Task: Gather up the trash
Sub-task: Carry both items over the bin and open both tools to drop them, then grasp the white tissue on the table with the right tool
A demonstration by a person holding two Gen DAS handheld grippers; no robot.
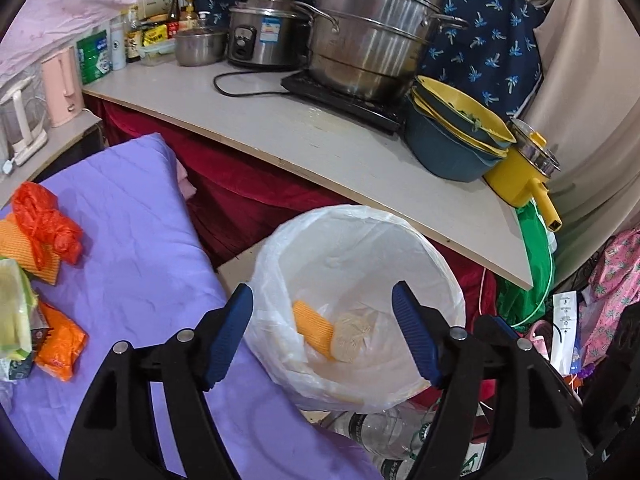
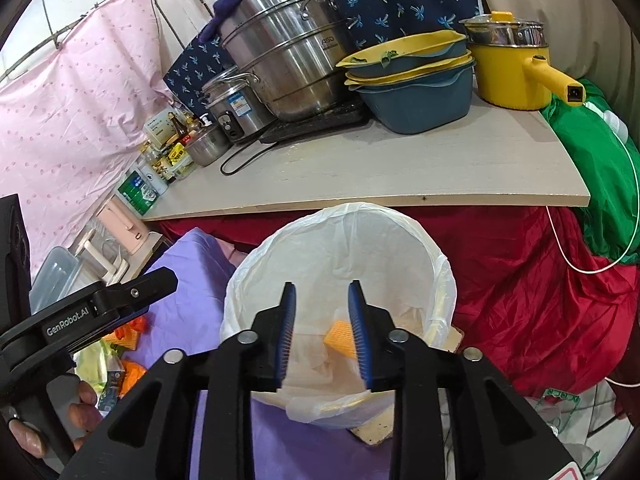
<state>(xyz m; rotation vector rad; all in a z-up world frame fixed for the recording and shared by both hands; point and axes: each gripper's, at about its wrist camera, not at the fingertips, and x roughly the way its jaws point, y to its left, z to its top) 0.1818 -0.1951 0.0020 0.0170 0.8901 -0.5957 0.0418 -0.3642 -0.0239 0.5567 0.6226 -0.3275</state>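
Trash sits at the bottom of a white-lined bin point(image 1: 360, 280): an orange ribbed wrapper point(image 1: 314, 328) lying against a pale crumpled wad point(image 1: 354, 336). Both grippers hang over the bin's mouth with nothing between their blue pads. The left gripper point(image 1: 324, 336) has its jaws spread wide, framing the two pieces below; the right gripper point(image 2: 322, 332) has its jaws parted more narrowly, and the orange wrapper point(image 2: 340, 338) shows through the gap. A hand point(image 2: 48, 428) grips the left tool's handle at the edge of the right wrist view.

More litter waits on the purple sheet point(image 1: 132, 240) beside the bin: a red-orange plastic bag point(image 1: 44, 220), an orange packet point(image 1: 60, 344) and a pale green wrapper point(image 1: 14, 308). Behind the bin, a pale board counter point(image 1: 312, 136) over red cloth carries a tall steel steamer point(image 1: 372, 36), a rice cooker point(image 1: 264, 32), stacked blue-and-yellow basins point(image 1: 452, 136) and a yellow pot point(image 1: 524, 176) at its edge. Empty clear bottles point(image 1: 384, 436) lie on the floor just beside the bin.
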